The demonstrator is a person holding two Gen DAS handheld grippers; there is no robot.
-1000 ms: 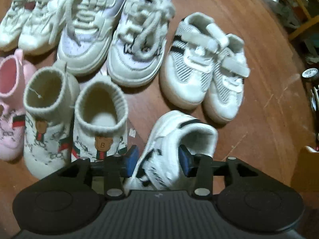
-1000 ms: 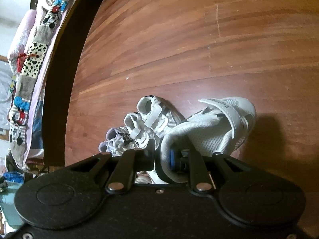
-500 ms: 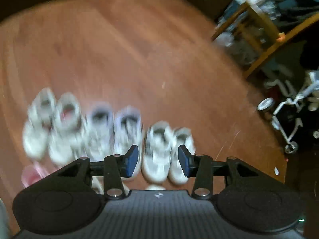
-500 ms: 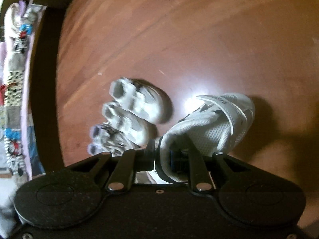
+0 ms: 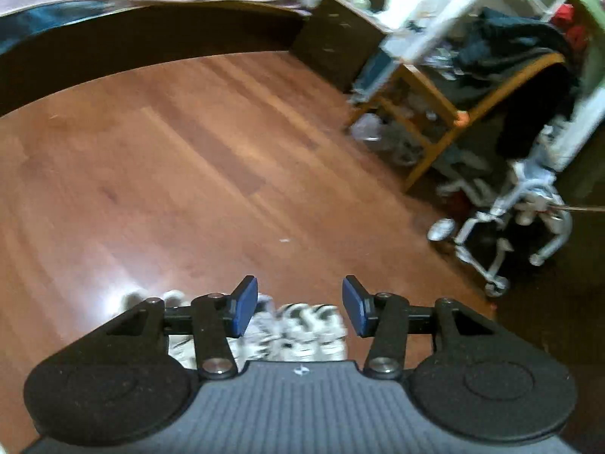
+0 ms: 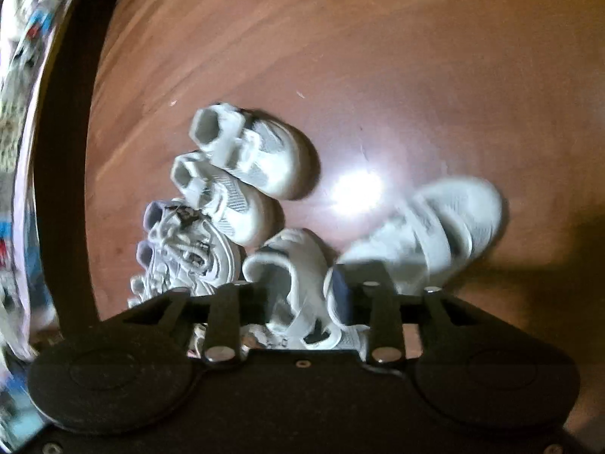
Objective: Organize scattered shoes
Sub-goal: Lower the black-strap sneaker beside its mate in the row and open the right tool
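Observation:
My left gripper [image 5: 300, 312] is open and empty, held high above the wooden floor [image 5: 181, 174]. Blurred white shoes [image 5: 310, 335] in a row show low between its fingers. In the right wrist view my right gripper [image 6: 302, 297] is open. A white strapped sneaker [image 6: 427, 232] lies on the floor just right of its right finger, free of the grip. Another white sneaker [image 6: 295, 268] lies between the fingers, further below. A white velcro pair [image 6: 242, 170] and a laced lilac pair [image 6: 185, 246] sit to the left.
A dark bed frame [image 5: 132, 45] with patterned bedding runs along the far edge; it also shows at the left of the right wrist view [image 6: 64, 151]. A wooden rack with clothes [image 5: 453, 94] and a white folded stroller [image 5: 506, 227] stand at the right.
My left gripper has let go of the white sneaker and lifted up and back from the shoe rows. My right gripper has opened and released its strapped sneaker onto the floor.

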